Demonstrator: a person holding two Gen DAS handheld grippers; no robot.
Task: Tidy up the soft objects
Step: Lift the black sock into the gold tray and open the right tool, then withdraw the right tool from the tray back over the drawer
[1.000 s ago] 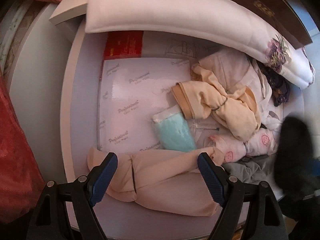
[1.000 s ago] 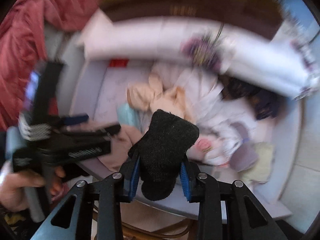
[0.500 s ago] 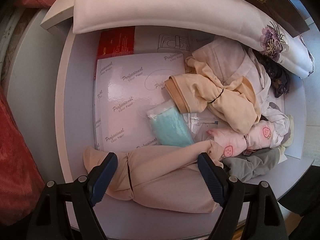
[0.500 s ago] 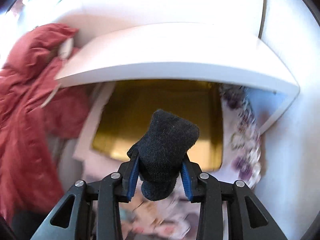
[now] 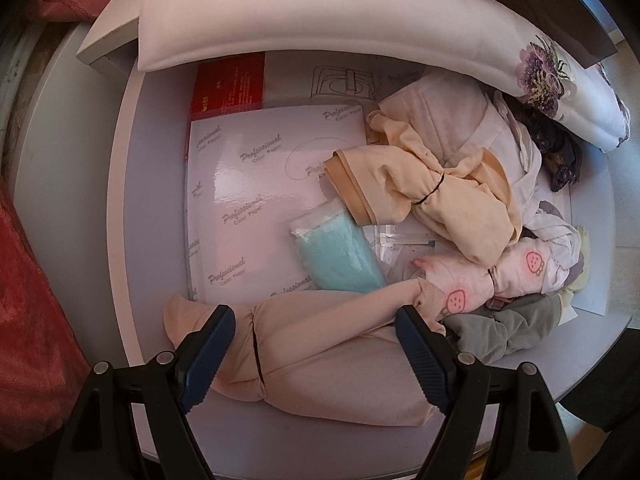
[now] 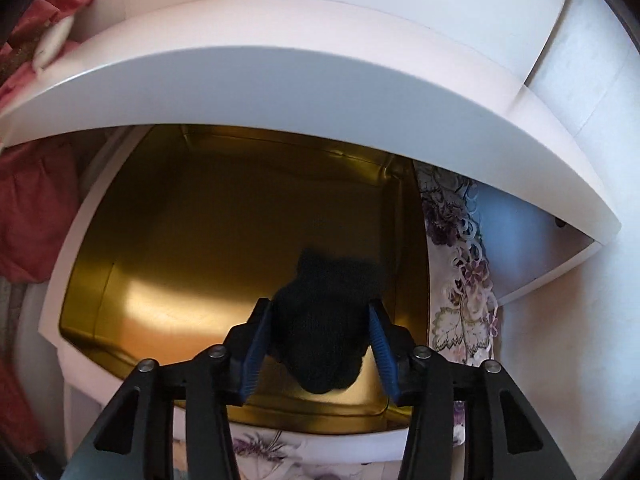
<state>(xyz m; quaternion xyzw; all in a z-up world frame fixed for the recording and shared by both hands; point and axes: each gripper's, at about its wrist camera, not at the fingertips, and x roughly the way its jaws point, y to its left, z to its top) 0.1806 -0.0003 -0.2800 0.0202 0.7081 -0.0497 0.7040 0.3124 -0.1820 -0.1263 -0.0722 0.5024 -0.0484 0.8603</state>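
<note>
In the right wrist view my right gripper (image 6: 320, 320) hangs over an open gold-lined box (image 6: 180, 240) under a white shelf (image 6: 320, 80). A black sock (image 6: 324, 328) sits between its jaws, which are opening; the sock looks blurred and loose between the blue pads. In the left wrist view my left gripper (image 5: 316, 332) points straight down, open wide, just above a peach rolled bundle (image 5: 320, 344) on the grey table (image 5: 152, 200). Beyond the bundle lie a tied beige bundle (image 5: 420, 188), a strawberry-print pink roll (image 5: 500, 276), a grey cloth (image 5: 504, 328) and a bagged teal cloth (image 5: 340, 256).
A long white pillow (image 5: 320, 12) with purple flowers lies along the table's far side, and it also shows right of the gold box as flowered fabric (image 6: 460, 260). Glossy paper packs (image 5: 260, 184) cover the table's middle. Red cloth (image 5: 24, 300) hangs at the left.
My right gripper swung up from the table's clothes to the gold box, carrying the black sock, and its jaws widened. The left gripper stayed over the peach bundle.
</note>
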